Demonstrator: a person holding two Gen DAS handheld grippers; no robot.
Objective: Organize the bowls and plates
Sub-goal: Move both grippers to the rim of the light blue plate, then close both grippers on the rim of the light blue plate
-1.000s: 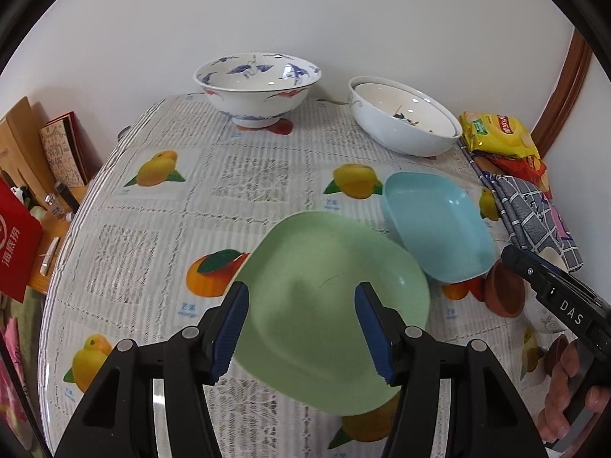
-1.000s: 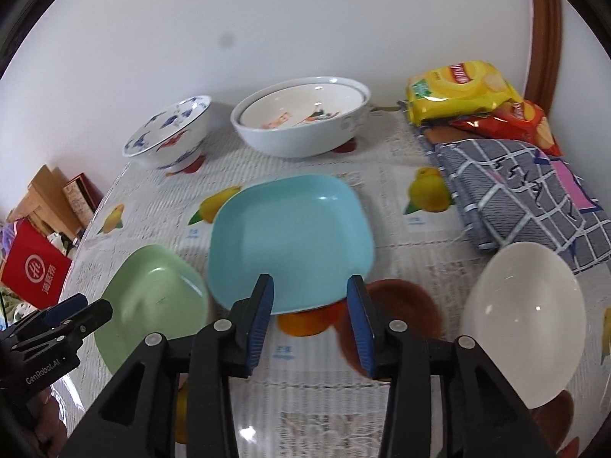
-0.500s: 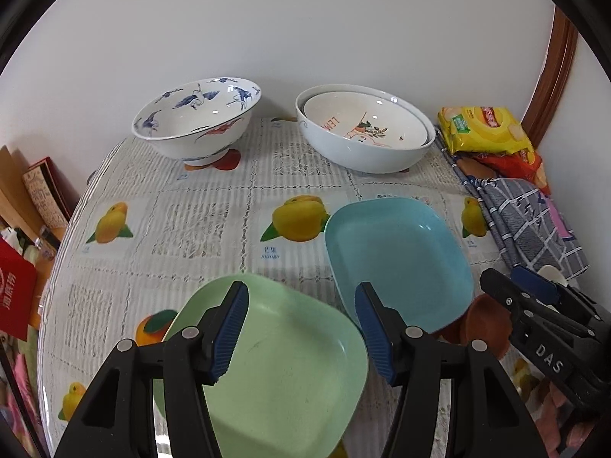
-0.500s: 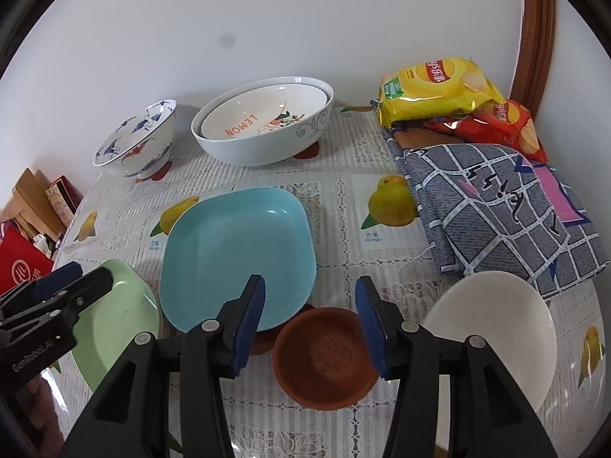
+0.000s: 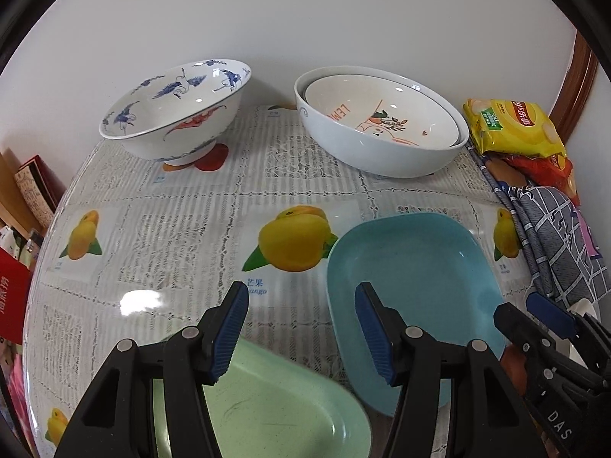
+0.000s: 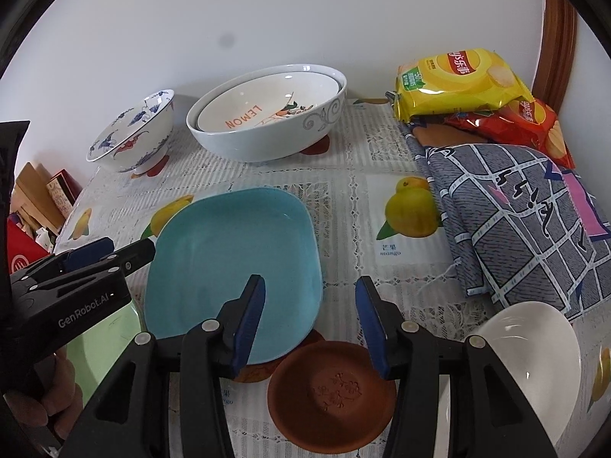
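A blue square plate [image 5: 416, 286] [image 6: 233, 259] lies mid-table. A green plate [image 5: 275, 412] [image 6: 103, 347] lies left of it, under my left gripper [image 5: 301, 328], which is open and empty. My right gripper [image 6: 309, 320] is open and empty above a small brown dish [image 6: 332, 393], with a white bowl [image 6: 530, 358] to its right. At the back stand a blue-patterned bowl [image 5: 175, 110] [image 6: 133, 137] and a large white bowl with a lemon bowl nested in it [image 5: 382, 122] [image 6: 267, 118].
Yellow and red chip bags [image 6: 462, 80] and a folded checked cloth [image 6: 515, 210] lie at the right. The table [image 5: 183, 229] has a fruit-print cover. Boxes and red items [image 5: 15, 259] sit beyond its left edge. The wall stands close behind the bowls.
Both grippers have pulled back and tilted up. The green plate slid down under the left gripper. The brown dish and white bowl came into fuller view under the right gripper.
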